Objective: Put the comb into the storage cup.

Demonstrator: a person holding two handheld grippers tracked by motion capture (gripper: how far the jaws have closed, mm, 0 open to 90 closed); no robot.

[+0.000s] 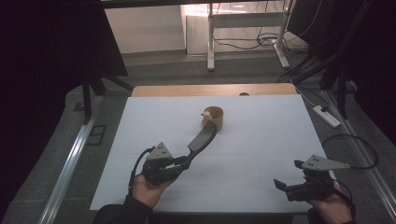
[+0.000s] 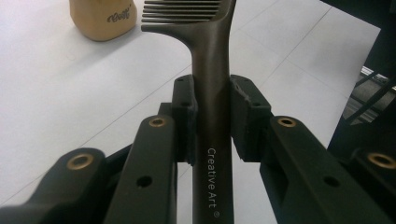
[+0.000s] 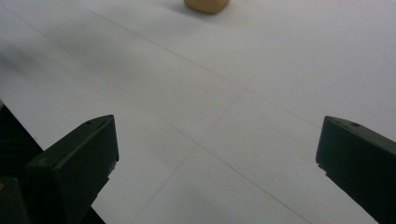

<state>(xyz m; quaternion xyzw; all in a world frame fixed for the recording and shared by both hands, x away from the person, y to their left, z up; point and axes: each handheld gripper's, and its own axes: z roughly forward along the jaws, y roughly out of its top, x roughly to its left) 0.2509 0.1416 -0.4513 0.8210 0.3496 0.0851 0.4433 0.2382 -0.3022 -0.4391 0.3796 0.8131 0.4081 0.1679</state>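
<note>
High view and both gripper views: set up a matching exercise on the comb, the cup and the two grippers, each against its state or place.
Things:
1. dark plastic comb with a long handle
2. tan wooden cup
3. left gripper
4. right gripper

States:
A. jaws wide apart, nothing between them
B. stands on the white table, beyond the comb's teeth
C. jaws clamped on the handle
D. held by its handle, teeth pointing toward the cup

Pairs: 1-D, 2-B, 3-C, 4-A

The left gripper [image 1: 183, 163] is clamped on the handle of a dark comb [image 1: 201, 138], whose toothed end reaches to a tan cup [image 1: 213, 117] on the white table [image 1: 261, 140]; the right gripper [image 1: 288, 175], jaws apart, hovers near the table's right corner
</note>
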